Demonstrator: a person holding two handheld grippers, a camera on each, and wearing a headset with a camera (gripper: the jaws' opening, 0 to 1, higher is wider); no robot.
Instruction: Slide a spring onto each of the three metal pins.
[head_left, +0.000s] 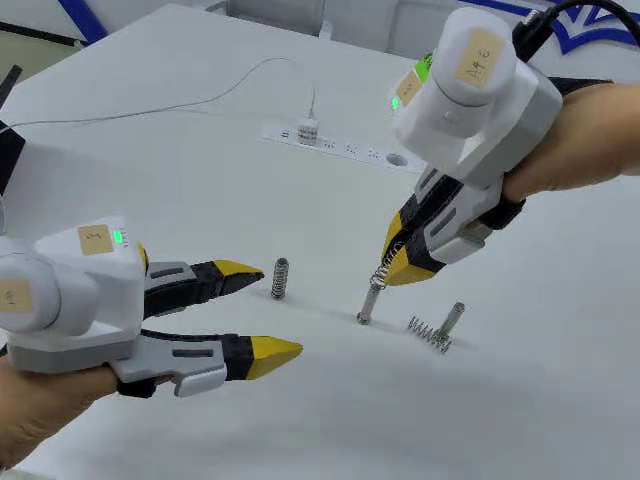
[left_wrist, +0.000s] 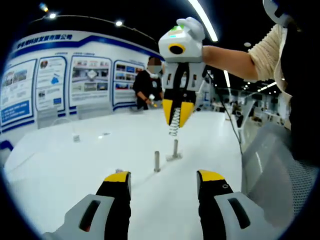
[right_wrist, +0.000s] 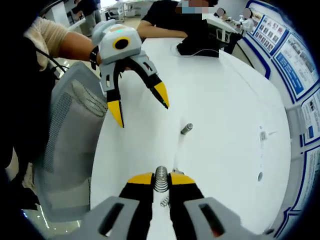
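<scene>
White tabletop under the head view, power strip and thin cable at the far side. Lower left, left gripper: jaws wide apart, nothing between them, yellow tips aimed toward the pins. Upper right, right gripper: angled down, jaws clamped on held spring, long axis sloping down and left, lower end just above middle pin. Middle pin upright, bare. Left pin upright, a spring coiled along its length. Right pin bare, standing with a slight lean in this view, loose spring lying flat on the table by its foot.

Left gripper view: hall with blue wall posters, a person at the table's far end. Left gripper low in frame, jaws apart. Right gripper pointing straight down, held spring hanging vertical, directly over middle pin. Left pin nearer, upright, too small to make out coils.

Right gripper view: right gripper shut on held spring, seen end-on, axis running forward along the jaws. Loose spring glimpsed in the gap below. Left pin beyond, slanted in this view. Left gripper opposite, jaws spread, beside a mesh chair.
</scene>
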